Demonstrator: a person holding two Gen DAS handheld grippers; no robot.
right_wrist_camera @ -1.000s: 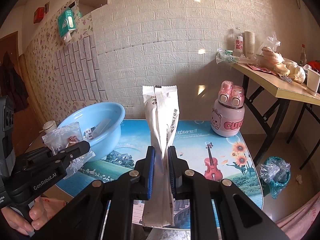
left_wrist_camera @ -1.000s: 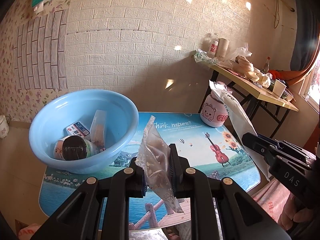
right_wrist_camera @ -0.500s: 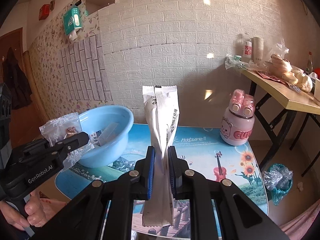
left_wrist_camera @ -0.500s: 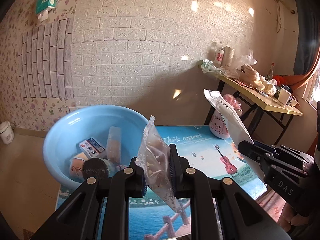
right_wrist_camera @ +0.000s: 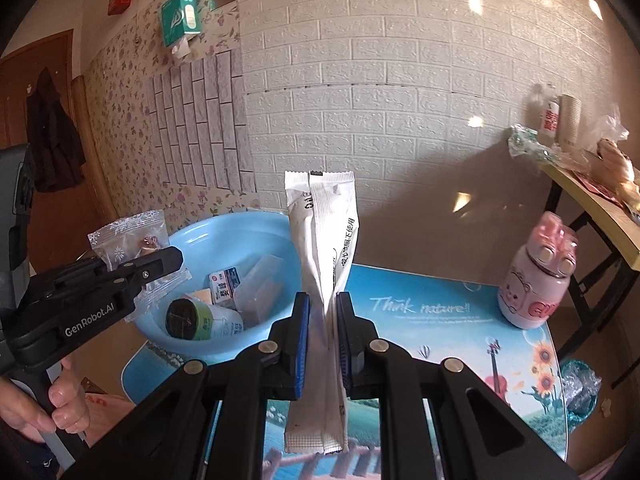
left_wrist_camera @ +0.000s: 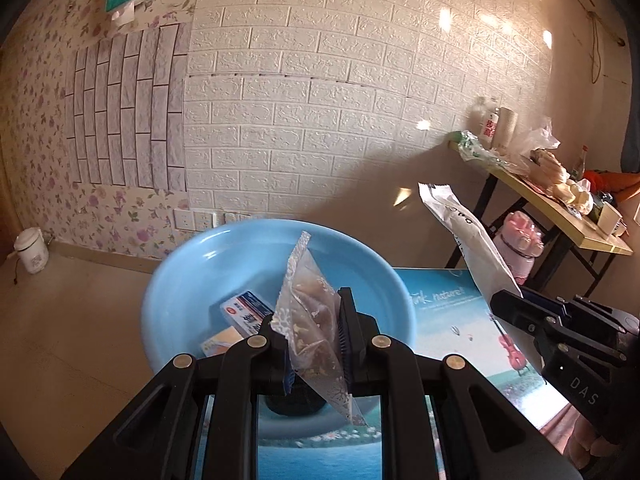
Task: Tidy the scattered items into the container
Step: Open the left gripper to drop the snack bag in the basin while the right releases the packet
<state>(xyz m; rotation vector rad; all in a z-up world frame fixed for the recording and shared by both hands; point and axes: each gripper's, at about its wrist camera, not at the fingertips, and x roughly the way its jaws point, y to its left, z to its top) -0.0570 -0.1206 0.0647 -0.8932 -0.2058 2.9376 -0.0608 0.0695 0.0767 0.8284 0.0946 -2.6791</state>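
Observation:
My left gripper [left_wrist_camera: 310, 334] is shut on a clear snack packet [left_wrist_camera: 310, 300] and holds it above the near rim of the light blue basin [left_wrist_camera: 188, 280]. The basin [right_wrist_camera: 200, 236] stands at the table's left end and holds a dark-lidded jar [right_wrist_camera: 188, 318], a small card box [right_wrist_camera: 225, 282] and a clear box [right_wrist_camera: 260, 284]. My right gripper [right_wrist_camera: 323, 320] is shut on a long white sachet [right_wrist_camera: 326, 240], held upright above the table to the right of the basin. The sachet [left_wrist_camera: 468, 240] and the packet [right_wrist_camera: 128, 236] each show in the other view.
A pink bear bottle [right_wrist_camera: 538, 280] stands at the back right of the picture-printed table [right_wrist_camera: 440, 320]. A wooden side table [right_wrist_camera: 588, 188] with bags and cups stands to the right. A brick-pattern wall is close behind. A white pot [left_wrist_camera: 32, 250] sits on the floor at left.
My left gripper has moved left and forward with the packet, from over the table to over the basin. My right gripper has drifted left toward the basin with the sachet.

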